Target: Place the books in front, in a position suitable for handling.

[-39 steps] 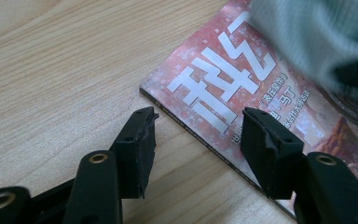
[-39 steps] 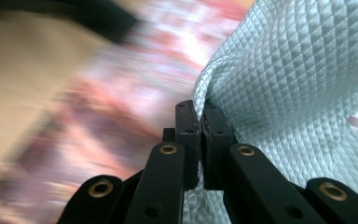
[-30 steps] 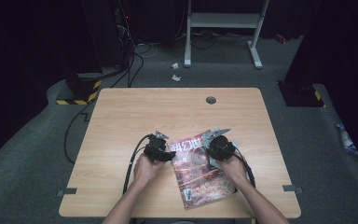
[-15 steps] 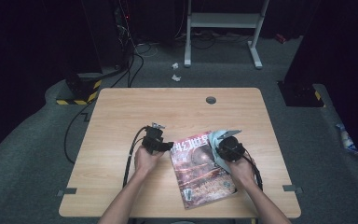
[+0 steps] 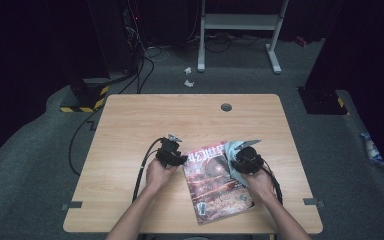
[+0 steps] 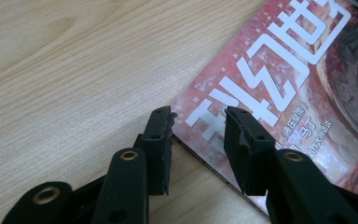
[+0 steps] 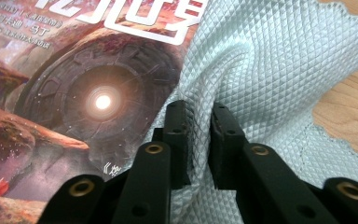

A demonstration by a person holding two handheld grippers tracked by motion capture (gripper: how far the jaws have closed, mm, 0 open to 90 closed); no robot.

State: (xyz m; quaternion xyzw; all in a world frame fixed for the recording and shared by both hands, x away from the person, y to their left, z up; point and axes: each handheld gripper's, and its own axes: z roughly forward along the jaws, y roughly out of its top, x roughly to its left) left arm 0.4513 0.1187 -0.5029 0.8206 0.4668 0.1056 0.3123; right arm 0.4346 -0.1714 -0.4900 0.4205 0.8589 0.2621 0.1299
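A magazine [image 5: 219,185] with a red cover and white lettering lies on the wooden table [image 5: 130,125], near its front edge. My left gripper [image 5: 176,157] is open, its jaws straddling the magazine's top left corner [image 6: 179,105]. A pale blue quilted cloth [image 5: 236,152] rests on the magazine's upper right part. My right gripper [image 5: 237,165] is shut on a fold of that cloth [image 7: 242,70], over the cover's round glowing picture [image 7: 102,100].
A small round grommet [image 5: 226,107] sits near the table's far edge. Black cables [image 5: 142,170] trail from both grippers toward the front. Beyond the table stand a white frame [image 5: 240,25] and dark equipment on grey floor.
Both hands have shifted slightly: the left gripper has moved right onto the magazine's corner, and the right gripper has dragged the cloth a little over the cover.
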